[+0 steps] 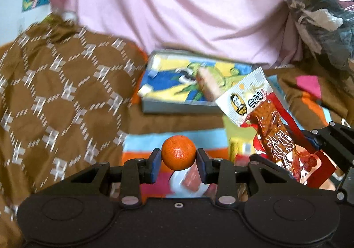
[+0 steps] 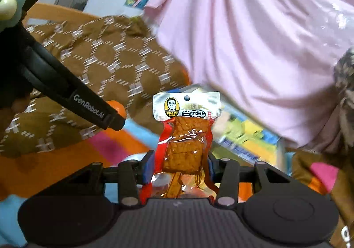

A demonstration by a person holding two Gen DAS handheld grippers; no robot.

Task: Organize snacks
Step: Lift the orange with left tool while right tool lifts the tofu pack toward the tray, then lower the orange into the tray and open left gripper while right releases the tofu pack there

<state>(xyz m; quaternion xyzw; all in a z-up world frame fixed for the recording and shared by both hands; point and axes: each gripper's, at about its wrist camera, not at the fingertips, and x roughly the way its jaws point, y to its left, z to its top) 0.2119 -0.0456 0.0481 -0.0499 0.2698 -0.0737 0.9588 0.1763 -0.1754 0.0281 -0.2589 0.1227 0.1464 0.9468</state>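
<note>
My left gripper (image 1: 178, 159) is shut on a small orange (image 1: 178, 152), held in the air above a colourful bedspread. My right gripper (image 2: 180, 165) is shut on a clear snack packet (image 2: 184, 135) of brown tofu with a white and red header, held upright. The same packet (image 1: 263, 124) shows at the right of the left wrist view, with the right gripper below it. The left gripper and its orange (image 2: 118, 107) show at the left of the right wrist view. A shallow box (image 1: 188, 84) with a colourful printed bottom lies ahead, holding one pale wrapped snack (image 1: 208, 84).
A brown patterned quilt (image 1: 55, 97) is heaped at the left. A pink sheet (image 1: 177, 8) hangs behind the box. A plastic-wrapped striped bundle (image 1: 320, 4) sits at the upper right. The striped bedspread (image 1: 143, 144) lies below the grippers.
</note>
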